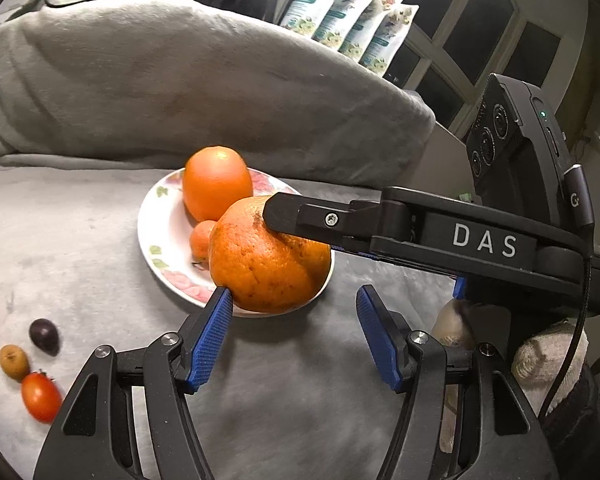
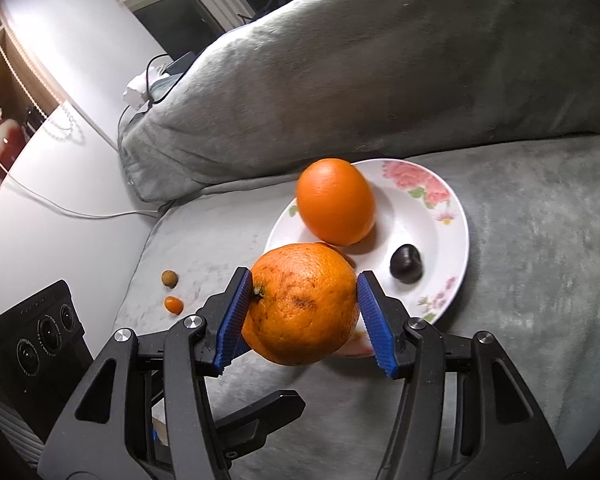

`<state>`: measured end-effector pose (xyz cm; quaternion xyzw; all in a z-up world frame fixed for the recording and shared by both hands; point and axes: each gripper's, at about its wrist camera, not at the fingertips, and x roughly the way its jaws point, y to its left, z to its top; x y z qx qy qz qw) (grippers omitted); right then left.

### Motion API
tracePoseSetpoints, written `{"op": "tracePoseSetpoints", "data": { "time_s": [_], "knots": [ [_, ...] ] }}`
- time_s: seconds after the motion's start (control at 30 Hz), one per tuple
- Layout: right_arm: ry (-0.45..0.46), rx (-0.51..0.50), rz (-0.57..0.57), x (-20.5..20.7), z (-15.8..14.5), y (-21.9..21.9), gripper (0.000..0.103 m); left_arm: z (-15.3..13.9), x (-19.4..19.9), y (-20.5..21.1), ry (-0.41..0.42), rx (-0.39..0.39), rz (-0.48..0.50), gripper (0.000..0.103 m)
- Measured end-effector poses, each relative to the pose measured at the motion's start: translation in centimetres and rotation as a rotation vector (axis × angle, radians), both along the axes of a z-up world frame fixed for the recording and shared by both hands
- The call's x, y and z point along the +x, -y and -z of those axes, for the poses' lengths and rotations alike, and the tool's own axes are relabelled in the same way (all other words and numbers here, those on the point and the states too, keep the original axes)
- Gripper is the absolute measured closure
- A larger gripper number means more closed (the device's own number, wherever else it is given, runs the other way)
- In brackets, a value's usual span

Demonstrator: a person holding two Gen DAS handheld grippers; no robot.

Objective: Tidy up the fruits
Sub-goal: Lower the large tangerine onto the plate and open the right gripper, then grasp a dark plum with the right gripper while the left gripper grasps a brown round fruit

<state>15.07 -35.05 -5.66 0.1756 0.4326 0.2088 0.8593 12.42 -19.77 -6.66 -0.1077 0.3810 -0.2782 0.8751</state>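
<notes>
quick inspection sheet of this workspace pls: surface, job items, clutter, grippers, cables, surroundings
Surface: grey plush blanket, wrinkled.
Job's things: floral plate holds a smooth orange and a dark plum; speckled orange over the plate's near rim; cherry tomato, brown fruit, second plum loose on the blanket.
Clutter: nothing seen.
Grippers: right gripper clamps the speckled orange; left gripper open, empty.
Cables: white cord; black cable.
Surroundings: grey pillow, window.

grey pillow (image 1: 188, 88) – upright at back | printed pouches (image 1: 348, 20) – row behind | white cable (image 2: 60, 208)
</notes>
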Motion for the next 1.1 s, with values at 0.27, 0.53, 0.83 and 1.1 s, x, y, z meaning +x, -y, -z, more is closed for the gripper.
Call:
{"op": "tracePoseSetpoints", "data": {
  "time_s": [0.27,0.53,0.83,1.1],
  "knots": [
    [-0.019,0.000,0.034,0.5,0.8,1.4,0.046,0.7,0.4,1.1,-0.008,0.015,0.022,0.045],
    [0.033,-0.001,0.069,0.2,-0.2,2.0,0.046,0.1,0.4,-0.1,0.021,0.016,0.002,0.054],
    [0.086,-0.035,0.089,-0.7,-0.6,1.5,0.027,-0.2,-0.5,-2.2,0.020,0.017,-0.032,0.053],
    [0.150,-0.055,0.069,-1.9,-1.5,0.8,0.027,-0.5,-1.7,-4.0,0.041,0.026,-0.045,0.051]
  ]
}}
